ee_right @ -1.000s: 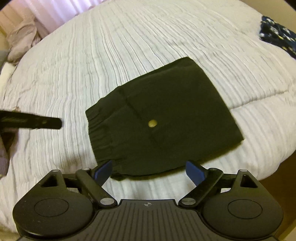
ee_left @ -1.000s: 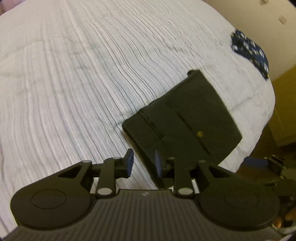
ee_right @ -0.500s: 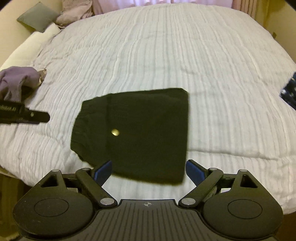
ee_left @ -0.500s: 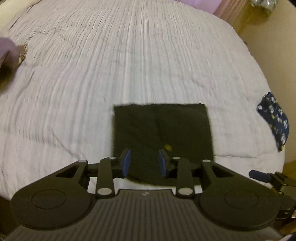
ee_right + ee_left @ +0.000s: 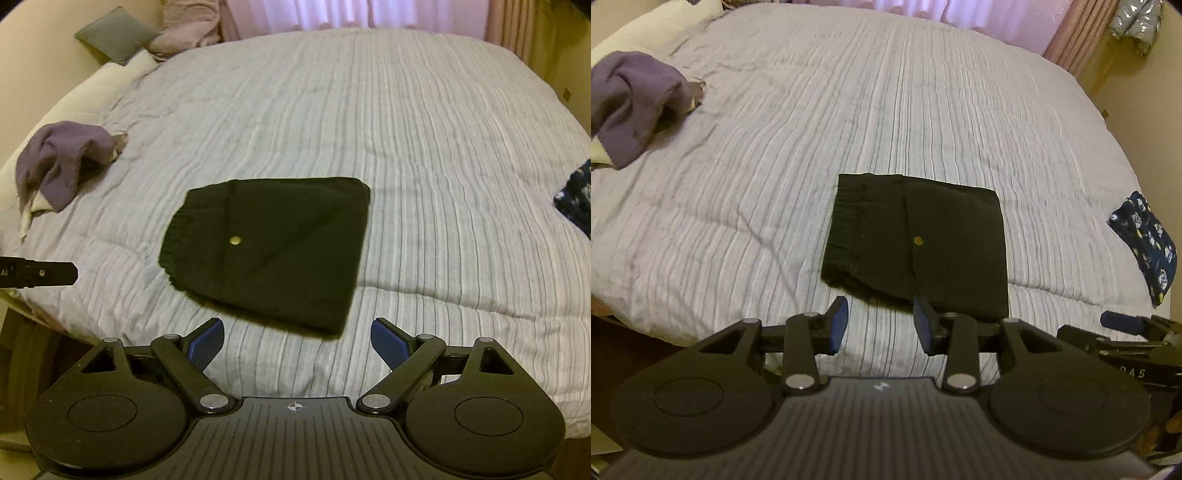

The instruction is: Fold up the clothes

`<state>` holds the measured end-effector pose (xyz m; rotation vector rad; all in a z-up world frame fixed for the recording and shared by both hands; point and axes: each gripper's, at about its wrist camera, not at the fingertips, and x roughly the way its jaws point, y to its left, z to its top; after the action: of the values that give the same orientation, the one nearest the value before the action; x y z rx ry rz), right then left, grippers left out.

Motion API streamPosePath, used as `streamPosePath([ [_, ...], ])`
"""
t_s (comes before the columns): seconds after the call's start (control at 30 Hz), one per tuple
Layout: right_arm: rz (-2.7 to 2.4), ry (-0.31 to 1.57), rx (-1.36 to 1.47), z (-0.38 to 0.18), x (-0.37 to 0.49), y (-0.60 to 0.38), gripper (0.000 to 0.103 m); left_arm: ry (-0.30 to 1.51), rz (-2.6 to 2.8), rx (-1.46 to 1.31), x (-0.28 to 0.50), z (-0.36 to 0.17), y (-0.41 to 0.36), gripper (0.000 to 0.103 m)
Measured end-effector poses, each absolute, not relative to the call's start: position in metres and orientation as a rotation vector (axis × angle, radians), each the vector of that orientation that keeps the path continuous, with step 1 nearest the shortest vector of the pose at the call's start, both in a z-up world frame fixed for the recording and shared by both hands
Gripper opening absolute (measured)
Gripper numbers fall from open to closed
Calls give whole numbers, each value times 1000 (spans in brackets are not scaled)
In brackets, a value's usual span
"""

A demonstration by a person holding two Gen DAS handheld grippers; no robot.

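Both grippers have pulled back and risen from the folded black shorts (image 5: 916,240) since a second ago, and the views have rolled so that the purple garment (image 5: 631,103) now shows far off to the left of the jaws. The left gripper (image 5: 879,325) has nothing between its blue pads; its jaws are opening and hover over bare bedspread (image 5: 849,110) just short of the shorts' near edge. The right gripper (image 5: 297,341) has its jaws spread wide and empty, also just short of that edge.

Ahead of both sets of jaws, the shorts lie flat on the bed as a neat rectangle, elastic waistband to the left and a small brass snap (image 5: 918,240) near the middle. A patterned navy garment (image 5: 1145,236) sits well off to the right.

By the look of it the shorts are light, soft and limp: a stack of thin layers that would sag and fall open if lifted by one corner. A hold through all layers at the thicker waistband, or at two opposite edges at once, seems safest. The quilted cover is soft too, so a low pinch may catch the bedspread along with the cloth.
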<state>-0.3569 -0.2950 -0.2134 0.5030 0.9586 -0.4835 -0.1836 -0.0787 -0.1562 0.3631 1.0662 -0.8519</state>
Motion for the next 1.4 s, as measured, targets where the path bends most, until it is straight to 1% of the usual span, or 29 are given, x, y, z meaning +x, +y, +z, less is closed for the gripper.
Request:
streamPosePath([
  [0.13, -483, 967, 505, -213, -363, -286, 89, 1037, -837, 389, -197, -149, -68, 37],
  [0.37, -498, 971, 497, -207, -371, -275, 89, 971, -848, 438, -214, -136, -64, 45],
  [0.53, -500, 979, 493, -207, -373, -266, 89, 953, -857, 439, -219, -132, -59, 47],
  [1.07, -483, 1017, 485, -214, -379, -249, 89, 1001, -825, 409, -224, -147, -31, 47],
  [1.23, -480, 1024, 503, -220, -382, -252, 89, 1020, -826, 351, -216, -154, -21, 49],
  [1.4, -510, 1043, 548, -231, -383, -262, 89, 1080, -803, 269, -194, -166, -10, 49],
])
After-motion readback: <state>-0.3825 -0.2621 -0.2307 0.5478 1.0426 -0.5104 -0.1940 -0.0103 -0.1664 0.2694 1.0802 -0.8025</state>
